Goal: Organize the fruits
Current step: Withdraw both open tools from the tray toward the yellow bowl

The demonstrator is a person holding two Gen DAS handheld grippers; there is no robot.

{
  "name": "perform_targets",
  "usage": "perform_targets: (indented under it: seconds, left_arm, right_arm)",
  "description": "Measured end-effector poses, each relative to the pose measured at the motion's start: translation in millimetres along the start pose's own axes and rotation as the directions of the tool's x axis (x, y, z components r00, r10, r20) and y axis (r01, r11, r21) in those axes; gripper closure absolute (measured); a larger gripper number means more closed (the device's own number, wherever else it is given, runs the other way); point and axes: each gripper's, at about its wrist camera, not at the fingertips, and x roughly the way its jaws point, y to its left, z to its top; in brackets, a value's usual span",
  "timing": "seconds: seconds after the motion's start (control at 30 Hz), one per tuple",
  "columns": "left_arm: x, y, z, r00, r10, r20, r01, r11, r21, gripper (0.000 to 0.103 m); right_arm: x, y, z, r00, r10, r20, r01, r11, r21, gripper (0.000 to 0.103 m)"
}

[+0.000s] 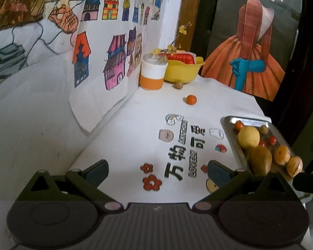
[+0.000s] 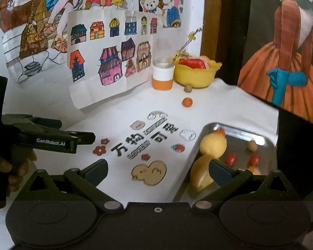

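A metal tray (image 1: 248, 121) at the table's right holds a round yellow fruit (image 1: 249, 136), a brown pear (image 1: 259, 160), small oranges, red fruits and nuts. A loose small orange (image 1: 191, 99) and a brown nut (image 1: 178, 85) lie on the white table farther back. My left gripper (image 1: 157, 173) hangs open and holds nothing, left of the tray. My right gripper (image 2: 158, 171) is open too, its right finger over the pear (image 2: 200, 175) at the near corner of the tray (image 2: 240, 128). The right wrist view also shows the yellow fruit (image 2: 213, 145), loose orange (image 2: 187, 102) and nut (image 2: 187, 89).
A yellow bowl (image 1: 183, 73) with a red item and a white-and-orange cup (image 1: 153, 73) stand in the back corner. Drawings hang on the wall to the left. Stickers cover the table's middle. A hand (image 2: 10, 166) holds the left gripper (image 2: 73, 131) at the left.
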Motion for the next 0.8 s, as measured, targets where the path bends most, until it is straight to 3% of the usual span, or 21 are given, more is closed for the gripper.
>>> perform_targets:
  seconds: [0.53, 0.8]
  left_arm:
    - [21, -3, 49, 0.997, 0.017, 0.072, -0.021, 0.998, 0.057, 0.001]
    - [51, -5, 69, 0.996, 0.005, 0.094, -0.005, 1.000, 0.006, 0.001]
  right_arm:
    - [22, -15, 68, 0.997, -0.045, 0.060, 0.055, 0.982, -0.179, 0.001]
    - [58, -54, 101, 0.997, -0.013, 0.080, 0.025, 0.987, -0.162, 0.001]
